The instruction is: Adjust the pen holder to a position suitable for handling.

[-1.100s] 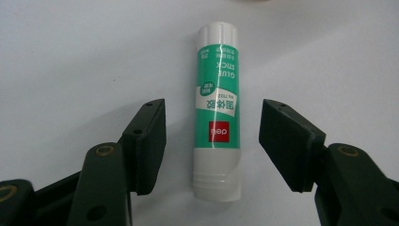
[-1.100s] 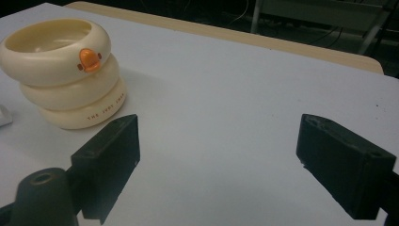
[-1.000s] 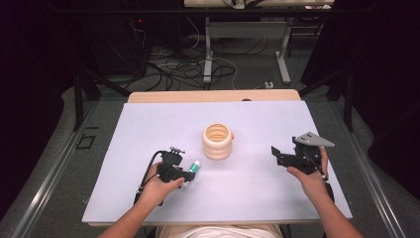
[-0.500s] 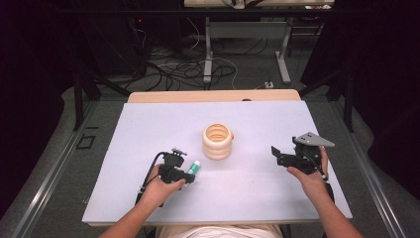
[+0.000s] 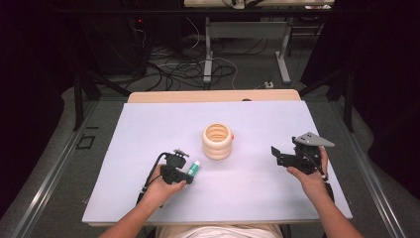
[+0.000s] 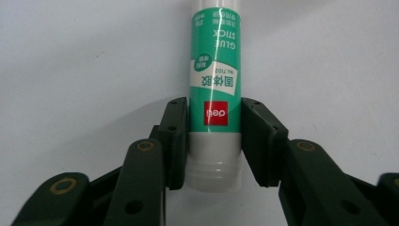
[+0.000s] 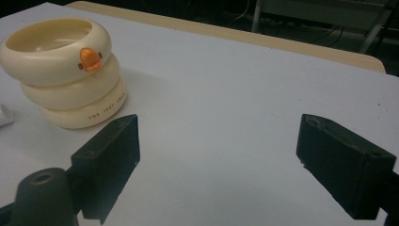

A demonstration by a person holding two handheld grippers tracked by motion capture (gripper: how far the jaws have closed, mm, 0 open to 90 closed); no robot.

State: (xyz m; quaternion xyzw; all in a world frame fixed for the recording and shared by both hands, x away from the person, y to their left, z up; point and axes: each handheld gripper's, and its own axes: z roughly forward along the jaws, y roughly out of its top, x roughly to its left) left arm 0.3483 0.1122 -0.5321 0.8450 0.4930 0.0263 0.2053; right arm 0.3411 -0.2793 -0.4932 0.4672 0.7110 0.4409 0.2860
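Two tongs at work over one white counter (image 5: 148, 198), places given from the cream ringed pot (image 5: 217, 141) standing mid-counter. Just nearer the person and to the left of that pot: a green glue stick (image 6: 215, 70), lying flat on the counter, pale lower end toward the hand. Left tongs (image 6: 214, 141) just closed and now clamped on that stick, pads pressing both sides low on the body near the red logo. Probably so gripped for a lift with the long green end leading, ready to tip into the pot's open mouth. Right tongs (image 7: 219, 165) well to the right of the pot, jaws wide apart, nothing between them, hovering over bare counter, likely waiting or ready to steady the pot. Pot marked by an orange duck bill (image 7: 89, 59) on its top ring. Nothing between stick and pot; only the pot's tall wall to clear. Beyond the counter, cables and frame legs on the floor, well out of the way.
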